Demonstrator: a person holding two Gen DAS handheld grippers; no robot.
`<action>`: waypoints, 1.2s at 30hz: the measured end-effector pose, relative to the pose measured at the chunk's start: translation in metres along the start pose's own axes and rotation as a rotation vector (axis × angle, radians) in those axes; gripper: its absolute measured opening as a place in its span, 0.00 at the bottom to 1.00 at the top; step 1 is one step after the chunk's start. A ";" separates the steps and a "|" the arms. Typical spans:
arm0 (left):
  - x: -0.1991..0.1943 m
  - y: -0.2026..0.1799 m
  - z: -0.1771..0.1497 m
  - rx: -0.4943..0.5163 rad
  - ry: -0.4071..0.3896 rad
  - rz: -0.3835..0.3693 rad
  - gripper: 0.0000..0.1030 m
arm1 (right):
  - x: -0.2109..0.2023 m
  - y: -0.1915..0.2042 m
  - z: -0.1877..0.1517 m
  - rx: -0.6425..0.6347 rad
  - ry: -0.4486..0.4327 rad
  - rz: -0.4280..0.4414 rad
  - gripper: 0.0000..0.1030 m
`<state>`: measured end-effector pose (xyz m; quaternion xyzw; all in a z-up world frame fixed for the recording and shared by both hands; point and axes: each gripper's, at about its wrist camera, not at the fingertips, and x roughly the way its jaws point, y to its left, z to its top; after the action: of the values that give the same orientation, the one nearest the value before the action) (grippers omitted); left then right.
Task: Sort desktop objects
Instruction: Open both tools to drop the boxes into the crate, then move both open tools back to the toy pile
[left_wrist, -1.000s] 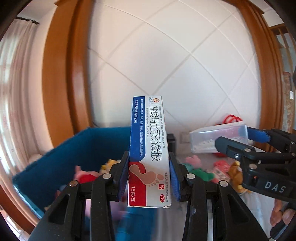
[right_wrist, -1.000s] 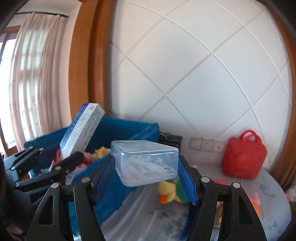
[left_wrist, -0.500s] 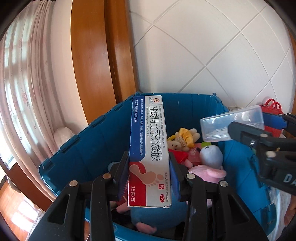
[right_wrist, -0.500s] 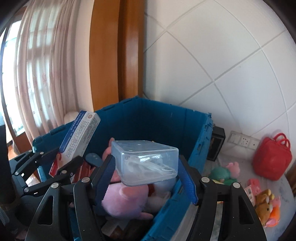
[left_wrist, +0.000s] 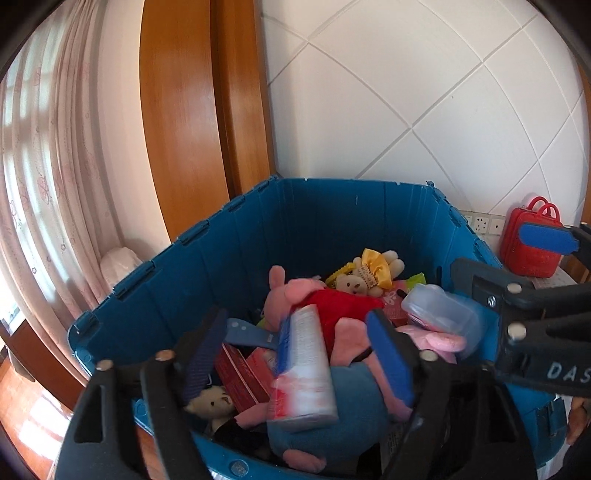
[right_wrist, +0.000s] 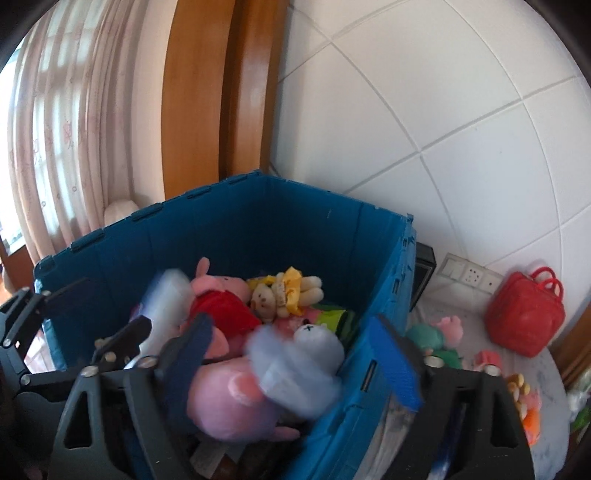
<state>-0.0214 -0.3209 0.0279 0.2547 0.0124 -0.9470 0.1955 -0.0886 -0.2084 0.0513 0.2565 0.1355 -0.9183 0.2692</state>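
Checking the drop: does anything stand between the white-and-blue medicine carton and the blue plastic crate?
Nothing visible. The white-and-blue medicine carton is over the open blue plastic crate, loose between the left gripper's opening fingers; only soft toys lie beneath.

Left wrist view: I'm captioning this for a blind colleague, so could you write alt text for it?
The left gripper, jaws opening, lets a blurred blue, white and red medicine box drop into a blue plastic crate full of plush toys. At right, the right gripper has a clear plastic container falling beside it.
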 end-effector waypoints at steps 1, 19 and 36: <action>-0.002 -0.001 -0.001 0.003 -0.005 0.005 0.78 | -0.002 0.000 -0.001 0.001 -0.004 -0.002 0.96; -0.074 -0.040 0.005 -0.005 -0.191 -0.105 0.81 | -0.092 -0.082 -0.067 0.170 -0.106 -0.100 1.00; -0.085 -0.261 -0.018 0.075 -0.103 -0.339 0.90 | -0.175 -0.316 -0.198 0.354 0.011 -0.403 1.00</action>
<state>-0.0435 -0.0463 0.0335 0.2072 0.0097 -0.9780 0.0237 -0.0616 0.2011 0.0164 0.2722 0.0226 -0.9615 0.0310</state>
